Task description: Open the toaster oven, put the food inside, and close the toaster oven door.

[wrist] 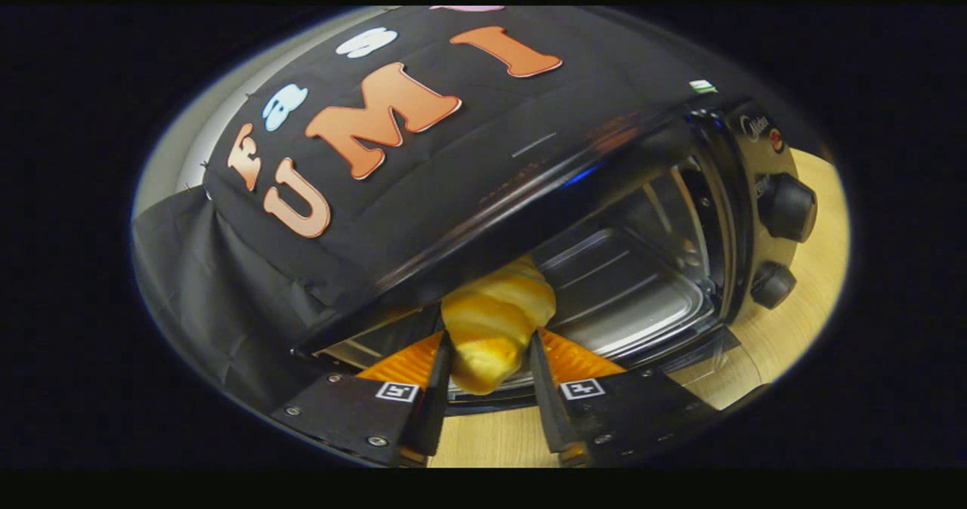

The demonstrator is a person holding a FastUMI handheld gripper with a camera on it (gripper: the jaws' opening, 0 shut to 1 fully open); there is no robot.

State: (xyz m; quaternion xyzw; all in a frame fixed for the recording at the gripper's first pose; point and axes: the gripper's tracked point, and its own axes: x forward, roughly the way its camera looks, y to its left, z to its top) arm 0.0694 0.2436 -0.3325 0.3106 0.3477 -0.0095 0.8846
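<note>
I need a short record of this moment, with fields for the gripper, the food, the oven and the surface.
gripper: gripper shut on the golden croissant-shaped bread
food: bread held between both fingers, at the oven mouth
oven: black toaster oven, door open, metal tray inside
controls: two black round knobs beside the cavity
surface: light wooden table

The gripper (491,358) squeezes a croissant (495,324) between both fingers. The croissant pokes into the open oven (680,214). A shiny tray (627,290) sits inside, just past it. Two round knobs (786,207) are on the oven's side. The oven stands on a wooden table (808,297).
</note>
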